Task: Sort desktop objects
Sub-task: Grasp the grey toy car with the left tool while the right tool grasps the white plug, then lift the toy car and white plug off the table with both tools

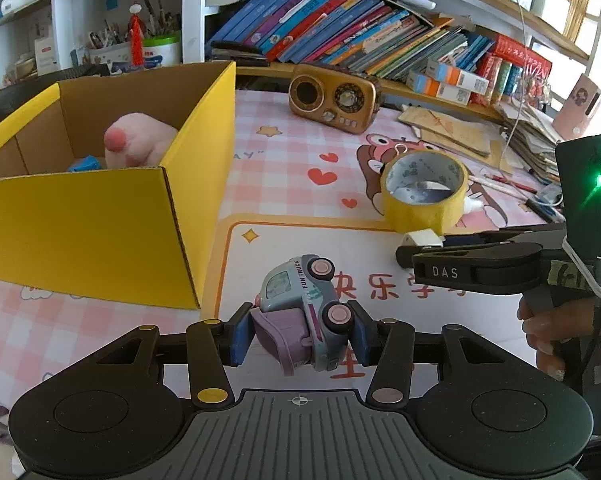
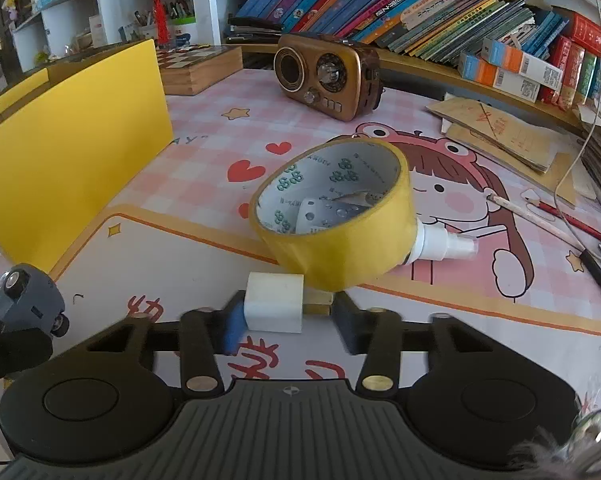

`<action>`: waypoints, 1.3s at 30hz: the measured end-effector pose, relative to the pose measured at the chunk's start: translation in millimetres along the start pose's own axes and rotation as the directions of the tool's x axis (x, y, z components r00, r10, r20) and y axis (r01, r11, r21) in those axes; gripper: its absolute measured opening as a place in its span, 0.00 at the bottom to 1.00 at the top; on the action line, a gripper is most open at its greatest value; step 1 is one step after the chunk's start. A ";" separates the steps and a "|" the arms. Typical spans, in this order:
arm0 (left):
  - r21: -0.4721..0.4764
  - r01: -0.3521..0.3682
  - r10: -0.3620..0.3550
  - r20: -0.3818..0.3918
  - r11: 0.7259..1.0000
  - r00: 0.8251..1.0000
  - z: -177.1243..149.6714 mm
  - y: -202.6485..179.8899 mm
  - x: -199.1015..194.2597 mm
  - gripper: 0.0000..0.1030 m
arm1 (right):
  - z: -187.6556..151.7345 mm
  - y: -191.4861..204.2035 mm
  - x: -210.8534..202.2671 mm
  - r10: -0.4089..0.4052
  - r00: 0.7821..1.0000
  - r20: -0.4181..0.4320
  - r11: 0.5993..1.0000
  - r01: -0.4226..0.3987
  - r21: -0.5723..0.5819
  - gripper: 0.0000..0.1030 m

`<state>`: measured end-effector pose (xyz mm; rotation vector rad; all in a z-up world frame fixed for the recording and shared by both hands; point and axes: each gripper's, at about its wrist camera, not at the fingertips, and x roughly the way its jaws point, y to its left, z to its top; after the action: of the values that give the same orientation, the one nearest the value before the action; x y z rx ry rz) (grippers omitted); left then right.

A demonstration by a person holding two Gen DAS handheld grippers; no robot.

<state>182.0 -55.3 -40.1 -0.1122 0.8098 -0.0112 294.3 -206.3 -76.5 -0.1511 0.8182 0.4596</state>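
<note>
Mid-sort: left gripper (image 1: pixel 300 330) pinches the toy car (image 1: pixel 306 312) above the mat, right gripper (image 2: pixel 290 320) fingers clamp the white block (image 2: pixel 274 303) by the tape roll (image 2: pixel 336 216); next, prob. both into the yellow box (image 1: pixel 100 216).

Spray bottle (image 2: pixel 444 242) mostly behind tape roll (image 2: pixel 336 216)

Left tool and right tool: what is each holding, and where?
Left tool: pale blue toy truck, clamped across its sides near the wheels. Right tool: shut around the small white block; full pad contact unclear.
</note>
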 end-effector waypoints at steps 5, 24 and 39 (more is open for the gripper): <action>0.015 0.029 -0.029 0.006 0.999 1.000 -1.5 -2.2 -2.8 0.47 | -4.8 -2.0 -14.0 -0.001 1.000 0.003 0.999 0.001 0.045 0.39; 0.044 0.155 -0.157 0.054 0.987 0.986 -21.1 5.1 -36.2 0.47 | -34.2 26.0 -97.7 0.006 0.999 0.054 0.997 -0.010 0.081 0.39; 0.081 0.214 -0.220 0.082 0.974 0.972 -44.3 42.1 -75.5 0.42 | -65.3 79.4 -129.4 -0.042 0.998 0.043 0.989 0.036 0.146 0.39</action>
<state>96.5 -13.7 -20.3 -0.1318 0.7024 -0.2405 138.3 -198.9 -22.5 -0.0219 0.7991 0.3640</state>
